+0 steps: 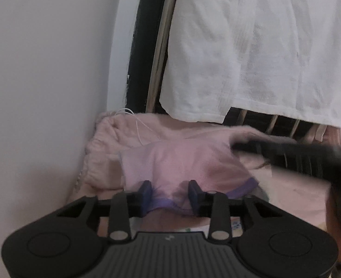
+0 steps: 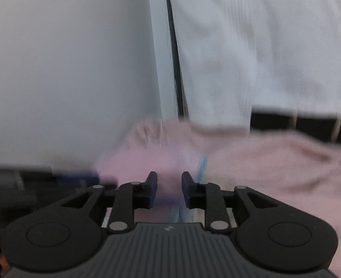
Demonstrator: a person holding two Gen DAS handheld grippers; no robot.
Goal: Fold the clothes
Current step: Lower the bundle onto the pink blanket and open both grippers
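While both tools sit low over the laundry, their jaws stand apart with pink cloth between them.

Left tool: jaws moderately wide, a pink garment with a purple hem lying between the blue pads; whether the pads touch the fabric cannot be told. Right tool: jaws narrower but still parted, blurred pink cloth between them, grip uncertain. In the left wrist view the right tool reaches in from the right, its tip at the garment's far edge. The garment rests on a fleecy pink blanket spread beneath it. A white cloth hangs over a slatted frame behind; a pale wall lies to the left. Right wrist view is motion-blurred.
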